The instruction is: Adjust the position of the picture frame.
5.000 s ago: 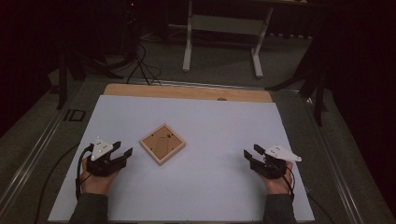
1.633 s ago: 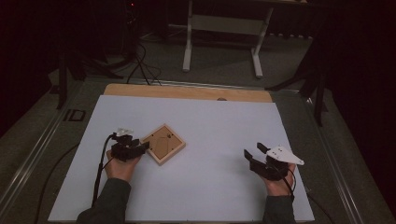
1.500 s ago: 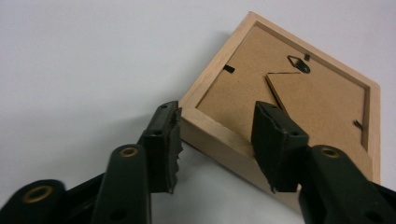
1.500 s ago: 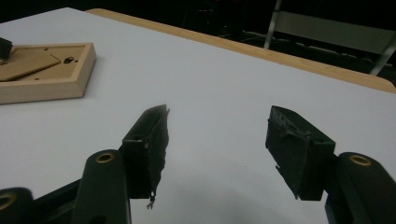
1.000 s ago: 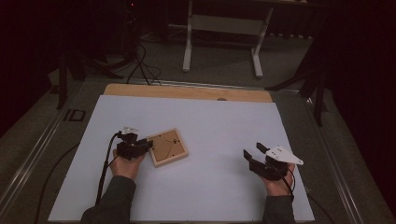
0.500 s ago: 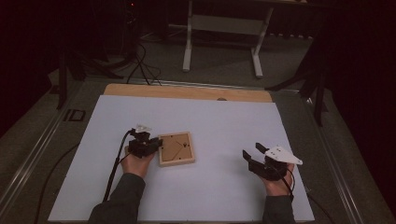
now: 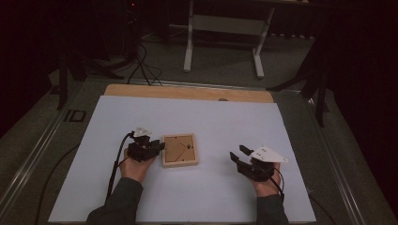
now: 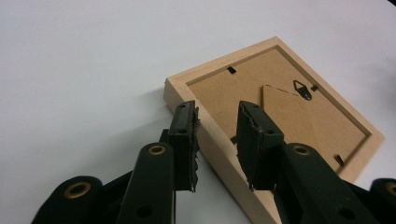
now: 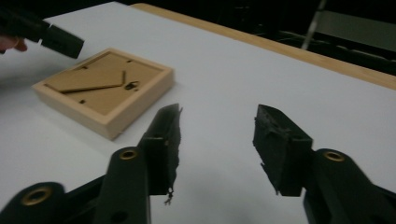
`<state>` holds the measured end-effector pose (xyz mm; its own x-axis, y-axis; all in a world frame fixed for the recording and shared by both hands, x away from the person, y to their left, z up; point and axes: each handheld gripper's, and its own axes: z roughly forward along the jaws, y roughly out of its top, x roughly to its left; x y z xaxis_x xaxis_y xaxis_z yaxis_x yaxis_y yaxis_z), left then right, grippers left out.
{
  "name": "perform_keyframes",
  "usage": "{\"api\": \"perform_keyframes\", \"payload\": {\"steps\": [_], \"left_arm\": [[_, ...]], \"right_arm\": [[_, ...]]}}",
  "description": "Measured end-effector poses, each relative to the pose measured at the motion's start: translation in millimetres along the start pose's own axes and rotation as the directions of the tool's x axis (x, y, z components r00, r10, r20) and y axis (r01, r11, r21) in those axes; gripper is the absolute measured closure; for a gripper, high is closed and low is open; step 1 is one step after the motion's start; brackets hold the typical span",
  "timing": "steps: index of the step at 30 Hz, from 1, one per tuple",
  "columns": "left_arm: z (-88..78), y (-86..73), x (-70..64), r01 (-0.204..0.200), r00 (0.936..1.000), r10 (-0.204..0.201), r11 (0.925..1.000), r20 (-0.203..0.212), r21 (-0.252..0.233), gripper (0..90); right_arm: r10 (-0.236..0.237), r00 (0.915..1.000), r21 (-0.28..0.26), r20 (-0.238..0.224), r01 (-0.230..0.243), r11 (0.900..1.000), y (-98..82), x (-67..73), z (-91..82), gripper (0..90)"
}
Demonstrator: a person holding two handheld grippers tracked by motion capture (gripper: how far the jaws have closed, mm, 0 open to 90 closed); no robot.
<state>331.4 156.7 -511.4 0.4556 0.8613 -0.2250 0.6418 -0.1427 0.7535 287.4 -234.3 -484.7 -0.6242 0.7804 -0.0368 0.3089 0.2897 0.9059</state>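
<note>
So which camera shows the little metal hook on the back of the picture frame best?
The left gripper view: the metal hanger sits close and sharp on the picture frame backing. The right gripper view shows it smaller and blurrier. In the high view it is just a tiny dark speck.

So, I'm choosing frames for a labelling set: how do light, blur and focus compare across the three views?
High view: dim, the room black around the table, the white table evenly lit, the wooden frame small but sharp. Left gripper view: bright, the frame's back crisp, a soft shadow at its side. Right gripper view: the jaws near the lens soft, the frame slightly blurred, the far background dark.
</note>
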Motion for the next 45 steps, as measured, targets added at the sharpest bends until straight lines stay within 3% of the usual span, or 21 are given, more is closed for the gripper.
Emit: {"api": "perform_keyframes", "payload": {"steps": [2, 6, 8, 10, 12, 17, 20, 25, 29, 34, 45], "left_arm": [[-3.8, -2.5, 0.2, -0.016, 0.9998, 0.016, 0.9999, -0.010, 0.005, 73.8], [-6.7, -7.4, 1.5, -0.039, 0.9991, 0.040, 0.9990, -0.016, 0.019, 78.4], [-6.3, -9.8, 1.2, -0.046, 0.9988, 0.047, 0.9985, -0.015, 0.029, 82.9], [-5.8, -11.1, 0.9, -0.053, 0.9985, 0.054, 0.9980, -0.013, 0.034, 84.0], [-3.7, -15.9, -0.2, -0.078, 0.9968, 0.079, 0.9950, -0.014, 0.062, 87.9], [-0.2, -21.5, -1.3, -0.096, 0.9953, 0.097, 0.9914, 0.001, 0.089, 89.4], [2.2, -23.6, -6.5, -0.117, 0.9931, 0.118, 0.9877, 0.002, 0.104, 89.4], [2.3, -26.0, -7.3, -0.123, 0.9924, 0.123, 0.9862, 0.006, 0.111, 89.4], [5.5, -25.8, -7.5, -0.117, 0.9931, 0.117, 0.9872, 0.008, 0.108, 89.5], [9.3, -24.4, -9.7, -0.137, 0.9905, 0.137, 0.9847, 0.007, 0.107, 89.5], [15.1, -22.6, -11.3, -0.134, 0.9909, 0.134, 0.9864, 0.005, 0.095, 89.5]], "right_arm": [[-0.028, 0.9995, 0.014, -0.015, 0.029, 0.999, 3.0, 12.0, 9.8, 58.7], [-0.041, 0.9982, 0.027, -0.044, 0.042, 0.999, 5.8, 23.7, 20.2, 66.2], [-0.058, 0.9942, 0.047, -0.091, 0.062, 0.997, 6.7, 35.7, 31.5, 76.1], [-0.058, 0.9942, 0.047, -0.091, 0.062, 0.997, 6.7, 35.7, 31.5, 76.1], [-0.091, 0.9857, 0.092, -0.142, 0.105, 0.990, 5.4, 48.2, 45.6, 89.6], [-0.106, 0.9750, 0.130, -0.195, 0.133, 0.983, 2.7, 58.3, 57.4, 89.7], [-0.118, 0.9665, 0.186, -0.228, 0.162, 0.969, -1.0, 67.3, 69.3, 89.7], [-0.106, 0.9713, 0.231, -0.213, 0.156, 0.960, -4.9, 68.3, 77.1, 89.6], [-0.103, 0.9715, 0.237, -0.213, 0.154, 0.959, -5.7, 67.6, 78.9, 89.5], [-0.113, 0.9701, 0.264, -0.215, 0.169, 0.949, -9.4, 67.8, 85.4, 88.5], [-0.107, 0.9720, 0.263, -0.209, 0.161, 0.951, -10.5, 62.8, 86.4, 86.8]]}}
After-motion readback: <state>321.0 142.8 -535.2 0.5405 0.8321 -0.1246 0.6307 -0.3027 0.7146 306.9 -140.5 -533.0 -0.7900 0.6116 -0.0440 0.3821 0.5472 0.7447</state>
